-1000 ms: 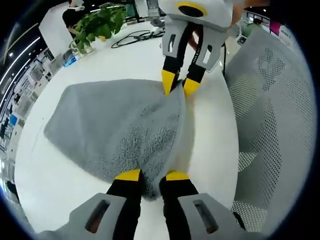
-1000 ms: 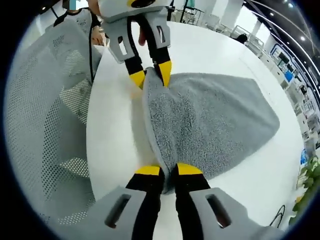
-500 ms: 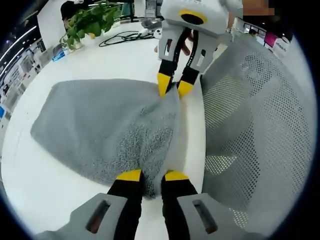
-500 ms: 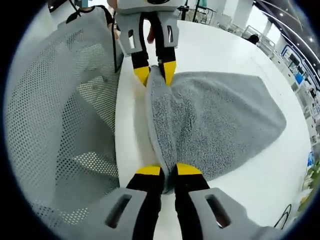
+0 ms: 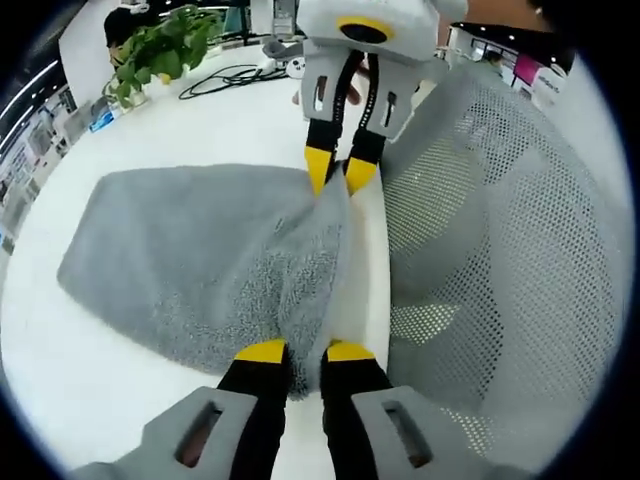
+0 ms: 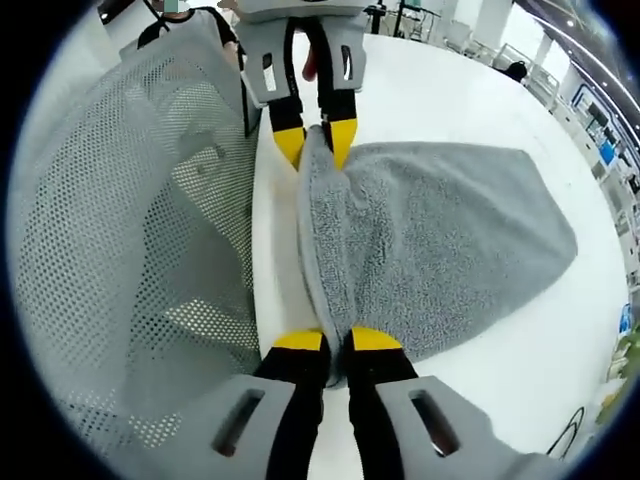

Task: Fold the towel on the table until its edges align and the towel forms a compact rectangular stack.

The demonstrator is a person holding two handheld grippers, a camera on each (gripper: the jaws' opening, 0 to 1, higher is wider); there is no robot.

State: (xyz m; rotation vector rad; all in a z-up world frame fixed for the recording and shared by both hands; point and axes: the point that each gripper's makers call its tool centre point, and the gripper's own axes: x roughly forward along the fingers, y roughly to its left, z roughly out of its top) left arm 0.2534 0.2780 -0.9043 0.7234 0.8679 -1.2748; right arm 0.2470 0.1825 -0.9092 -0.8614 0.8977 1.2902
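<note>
A grey towel lies folded on the white table, its near edge lifted between the two grippers. My left gripper is shut on one corner of that edge. In the left gripper view the right gripper pinches the other corner at the far end. In the right gripper view the towel spreads to the right, my right gripper is shut on its corner, and the left gripper holds the far corner.
A grey mesh chair stands close against the table's edge, also seen in the right gripper view as the mesh chair. A potted plant and black cables sit at the table's far side.
Both grippers keep hold of the towel's corners and have carried that edge toward the table's edge by the chair. The chair takes up more of both views.
</note>
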